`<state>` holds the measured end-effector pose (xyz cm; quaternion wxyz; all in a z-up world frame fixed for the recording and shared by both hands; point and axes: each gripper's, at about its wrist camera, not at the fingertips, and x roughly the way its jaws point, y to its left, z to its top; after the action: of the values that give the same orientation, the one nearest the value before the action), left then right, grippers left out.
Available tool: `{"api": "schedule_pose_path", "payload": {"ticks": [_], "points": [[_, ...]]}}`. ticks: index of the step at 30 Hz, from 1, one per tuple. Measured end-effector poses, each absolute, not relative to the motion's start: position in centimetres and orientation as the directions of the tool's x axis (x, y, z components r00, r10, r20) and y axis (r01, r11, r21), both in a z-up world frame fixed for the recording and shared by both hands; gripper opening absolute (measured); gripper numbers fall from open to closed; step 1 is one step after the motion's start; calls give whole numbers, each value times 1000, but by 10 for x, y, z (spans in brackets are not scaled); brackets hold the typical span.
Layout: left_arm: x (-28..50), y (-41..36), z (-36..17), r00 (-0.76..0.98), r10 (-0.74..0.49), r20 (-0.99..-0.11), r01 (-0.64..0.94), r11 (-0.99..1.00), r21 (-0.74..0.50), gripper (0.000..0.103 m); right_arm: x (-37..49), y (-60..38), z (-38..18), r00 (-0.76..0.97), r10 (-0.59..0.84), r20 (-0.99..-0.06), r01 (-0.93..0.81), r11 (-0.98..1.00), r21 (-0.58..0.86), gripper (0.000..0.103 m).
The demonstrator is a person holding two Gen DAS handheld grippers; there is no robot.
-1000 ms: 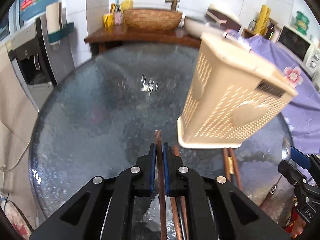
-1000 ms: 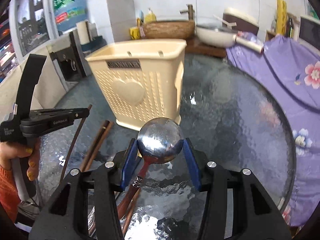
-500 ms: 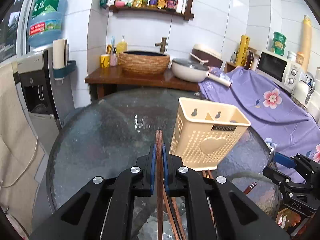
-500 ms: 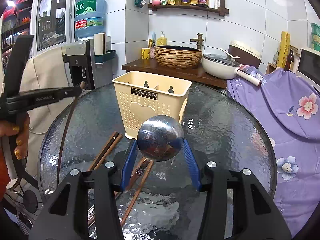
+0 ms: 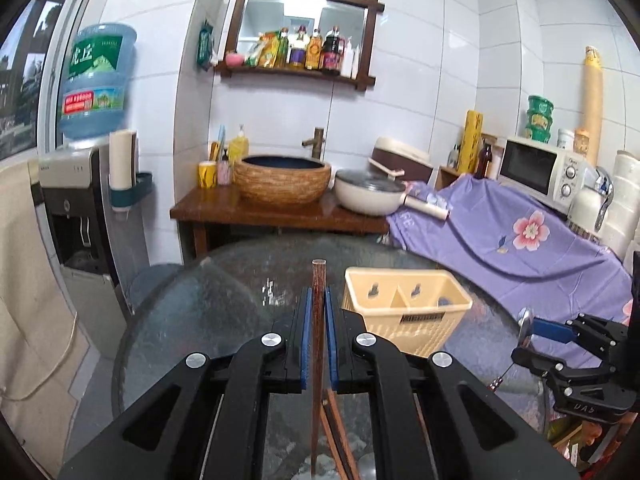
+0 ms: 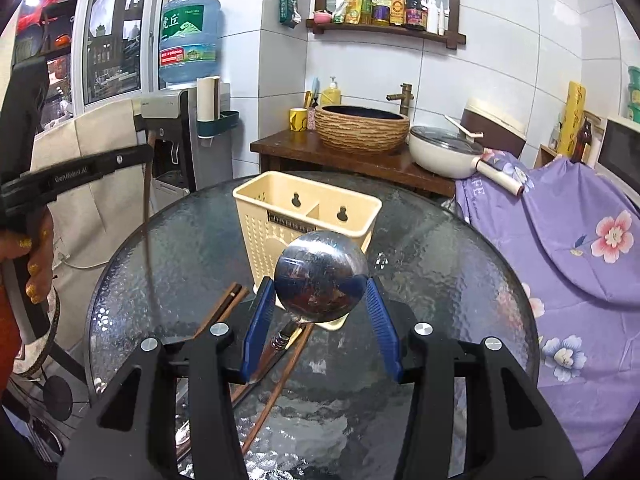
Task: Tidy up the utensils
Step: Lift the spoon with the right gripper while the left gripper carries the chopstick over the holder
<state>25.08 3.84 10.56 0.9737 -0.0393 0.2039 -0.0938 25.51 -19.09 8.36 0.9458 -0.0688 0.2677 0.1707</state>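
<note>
Left wrist view: the left gripper (image 5: 316, 336) is clamped on a dark wooden chopstick (image 5: 318, 292), with the cream utensil basket (image 5: 404, 312) just right and ahead. The right gripper (image 6: 320, 320) pinches a steel spoon (image 6: 320, 276), basket directly ahead on the glass table (image 6: 440, 260)

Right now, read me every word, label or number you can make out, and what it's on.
"GenRobot.AI": left gripper arm.
"DAS": right gripper body.
"虎丘": water jug.
Holder nameplate: blurred.
Shelf bottles, microwave: too small to read.
</note>
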Motion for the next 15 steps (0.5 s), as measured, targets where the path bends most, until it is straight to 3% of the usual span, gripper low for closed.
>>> {"api": "schedule_pose_path", "payload": {"ticks": [10, 15], "points": [[263, 42, 206, 938, -229, -260, 191, 968, -164, 7, 275, -204, 167, 869, 266, -418, -315, 948, -52, 48], [272, 29, 252, 956, -206, -210, 181, 975, -131, 7, 293, -211, 205, 899, 226, -376, -264, 963, -53, 48]]}}
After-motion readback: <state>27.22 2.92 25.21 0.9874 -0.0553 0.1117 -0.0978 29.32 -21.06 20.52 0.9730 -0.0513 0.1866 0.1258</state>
